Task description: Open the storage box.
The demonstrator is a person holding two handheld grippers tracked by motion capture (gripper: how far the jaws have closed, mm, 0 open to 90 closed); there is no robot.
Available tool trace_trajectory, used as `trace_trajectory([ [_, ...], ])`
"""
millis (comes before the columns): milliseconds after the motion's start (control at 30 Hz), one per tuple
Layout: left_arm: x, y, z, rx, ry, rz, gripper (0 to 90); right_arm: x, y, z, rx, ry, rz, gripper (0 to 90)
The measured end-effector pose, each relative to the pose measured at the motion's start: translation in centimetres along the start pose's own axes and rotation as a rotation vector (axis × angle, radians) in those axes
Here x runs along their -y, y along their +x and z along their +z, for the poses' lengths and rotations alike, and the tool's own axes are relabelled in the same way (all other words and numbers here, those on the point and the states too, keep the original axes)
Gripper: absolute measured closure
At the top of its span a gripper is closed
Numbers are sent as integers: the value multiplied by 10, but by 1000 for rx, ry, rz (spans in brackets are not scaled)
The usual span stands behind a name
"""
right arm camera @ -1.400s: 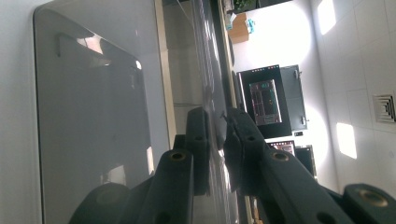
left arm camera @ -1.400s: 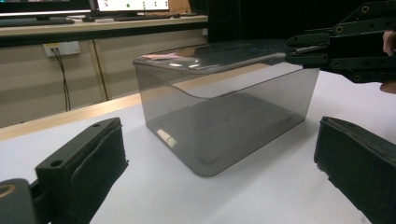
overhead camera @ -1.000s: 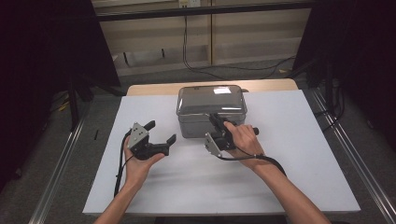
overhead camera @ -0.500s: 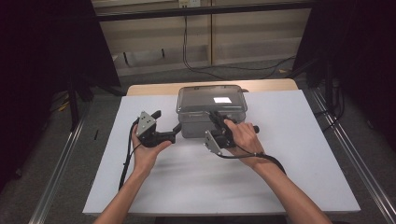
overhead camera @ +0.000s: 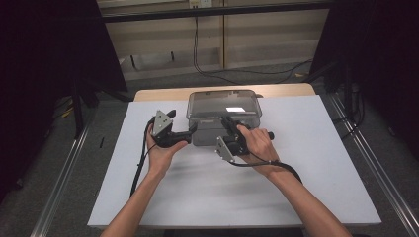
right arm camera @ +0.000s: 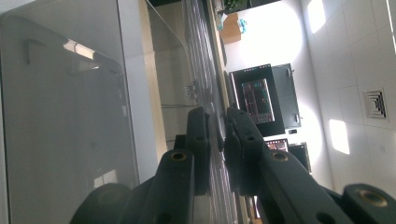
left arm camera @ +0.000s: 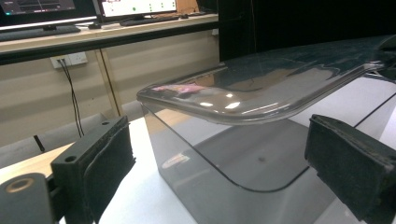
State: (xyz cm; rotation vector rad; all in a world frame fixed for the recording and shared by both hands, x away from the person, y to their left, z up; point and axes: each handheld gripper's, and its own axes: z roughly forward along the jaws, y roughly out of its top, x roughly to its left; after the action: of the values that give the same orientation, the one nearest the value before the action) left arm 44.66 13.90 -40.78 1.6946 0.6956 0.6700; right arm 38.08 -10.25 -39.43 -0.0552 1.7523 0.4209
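- A clear box (overhead camera: 223, 117) with a clear lid (overhead camera: 225, 102) stands at the far middle of the white sheet (overhead camera: 306, 163) that covers the desk (overhead camera: 289, 90).
- The right gripper (overhead camera: 228, 124) lies over the box's near edge, towards its right end. Its fingers (right arm camera: 198, 154) are pinched together on the rim of the lid, which runs between the pads in the right gripper view.
- The left gripper (overhead camera: 190, 129) is held at the box's near left corner and points at it from the left side.
- The left gripper's fingers (left arm camera: 100, 163) stand wide apart and have just been closing a little. In the left gripper view the box corner (left arm camera: 196, 140) and the lid's overhanging edge lie ahead between them, and neither pad touches the plastic.
- The left hand (overhead camera: 165, 148) grips its tool from below; the right hand (overhead camera: 257, 145) rests on the sheet just before the box.
- A cable (overhead camera: 141, 163) trails from the left gripper back along the forearm.
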Motion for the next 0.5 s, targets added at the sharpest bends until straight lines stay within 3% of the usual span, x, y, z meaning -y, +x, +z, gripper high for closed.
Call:
trace_trajectory([
  [433,2,1,11,-8,0,9,147,0,-1,1,-4,-3,-9,808],
  [500,0,1,12,-7,-10,-6,161,0,-1,1,-6,-4,-7,808],
])
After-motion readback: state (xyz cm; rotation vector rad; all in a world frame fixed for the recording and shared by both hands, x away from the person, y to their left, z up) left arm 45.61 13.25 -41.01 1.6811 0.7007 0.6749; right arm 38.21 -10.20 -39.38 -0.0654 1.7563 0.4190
